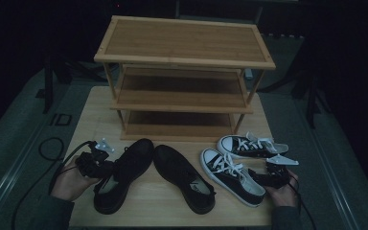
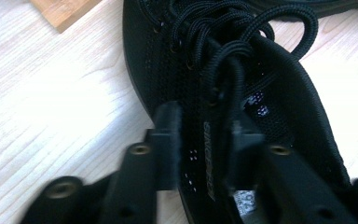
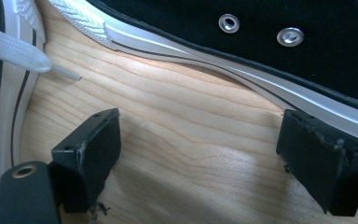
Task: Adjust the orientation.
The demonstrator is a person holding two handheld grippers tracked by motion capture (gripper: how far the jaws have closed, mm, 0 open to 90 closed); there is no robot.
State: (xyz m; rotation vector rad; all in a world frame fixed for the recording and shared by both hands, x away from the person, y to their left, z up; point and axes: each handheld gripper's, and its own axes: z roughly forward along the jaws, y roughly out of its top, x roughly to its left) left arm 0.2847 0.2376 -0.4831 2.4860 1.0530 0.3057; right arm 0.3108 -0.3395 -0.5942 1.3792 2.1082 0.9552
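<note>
A three-tier bamboo shoe rack (image 1: 184, 45) stands at the far side of the light wooden counter (image 1: 93, 108), its shelves bare. In front of it, towards the right, a second black-and-white sneaker (image 1: 251, 145) lies on its side. In the middle lies another black mesh shoe (image 1: 182, 176), its toe pointing towards the rack.

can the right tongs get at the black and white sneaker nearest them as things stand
Probably yes. The right tongs stand open over bare table, and the near black and white sneaker lies right beside them with nothing between; its white sole edge runs just past the jaw tips.
</note>
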